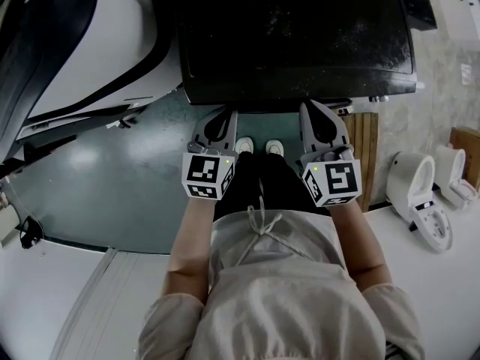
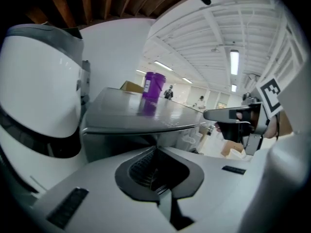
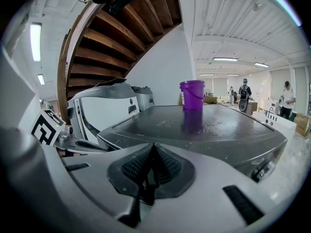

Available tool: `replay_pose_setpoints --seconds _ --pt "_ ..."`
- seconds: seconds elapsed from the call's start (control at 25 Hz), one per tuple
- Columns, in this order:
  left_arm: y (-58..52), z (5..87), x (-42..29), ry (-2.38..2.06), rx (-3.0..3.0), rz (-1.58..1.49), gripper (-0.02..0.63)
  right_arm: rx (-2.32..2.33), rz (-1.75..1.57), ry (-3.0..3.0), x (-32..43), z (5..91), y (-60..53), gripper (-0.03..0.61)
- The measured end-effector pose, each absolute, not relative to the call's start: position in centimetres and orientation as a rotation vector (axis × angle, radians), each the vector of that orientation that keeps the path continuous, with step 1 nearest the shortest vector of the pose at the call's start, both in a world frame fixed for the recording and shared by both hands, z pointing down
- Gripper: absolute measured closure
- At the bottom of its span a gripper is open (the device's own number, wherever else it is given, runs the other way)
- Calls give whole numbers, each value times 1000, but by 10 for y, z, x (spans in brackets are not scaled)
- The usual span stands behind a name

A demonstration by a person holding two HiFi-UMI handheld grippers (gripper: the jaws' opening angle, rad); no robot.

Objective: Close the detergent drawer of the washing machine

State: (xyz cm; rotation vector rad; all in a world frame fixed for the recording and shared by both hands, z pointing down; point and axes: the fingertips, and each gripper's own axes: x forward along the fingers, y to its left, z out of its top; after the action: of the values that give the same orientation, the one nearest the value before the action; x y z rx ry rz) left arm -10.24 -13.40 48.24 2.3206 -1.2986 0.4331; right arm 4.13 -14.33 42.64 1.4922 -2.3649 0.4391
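The washing machine, with a dark flat top (image 1: pixel 296 28), stands right in front of me; its front edge runs just beyond both grippers. I cannot make out the detergent drawer in any view. My left gripper (image 1: pixel 223 117) and right gripper (image 1: pixel 319 115) hang side by side just below that front edge. In the left gripper view the left gripper (image 2: pixel 155 152) has its ribbed pads pressed together, empty, level with the machine top (image 2: pixel 141 113). The right gripper (image 3: pixel 152 148) is likewise shut on nothing before the top (image 3: pixel 204 127). A purple cup (image 3: pixel 192 95) stands on the top.
A large white appliance (image 1: pixel 82 43) stands to the left of the machine. A wooden panel (image 1: pixel 367 152) and white toilets (image 1: pixel 417 193) are at the right. My feet (image 1: pixel 259 147) are on the green floor (image 1: pixel 112 186). People stand far off (image 3: pixel 244 95).
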Motion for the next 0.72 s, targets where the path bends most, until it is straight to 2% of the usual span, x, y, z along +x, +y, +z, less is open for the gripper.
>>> replay_pose_setpoints --seconds 0.12,0.2,0.52,0.72 --pt "-135 473 -75 -1223 2494 533 597 1488 419 -2350 42 428 -144 572" --pt "-137 475 -69 -1217 2414 489 598 1488 394 -2345 42 427 -143 572" --pt "-138 490 -76 -1301 2260 426 597 1482 336 -2333 55 423 -137 572" --pt "-128 464 -81 -1286 2304 436 597 1500 331 -2321 66 409 -129 572"
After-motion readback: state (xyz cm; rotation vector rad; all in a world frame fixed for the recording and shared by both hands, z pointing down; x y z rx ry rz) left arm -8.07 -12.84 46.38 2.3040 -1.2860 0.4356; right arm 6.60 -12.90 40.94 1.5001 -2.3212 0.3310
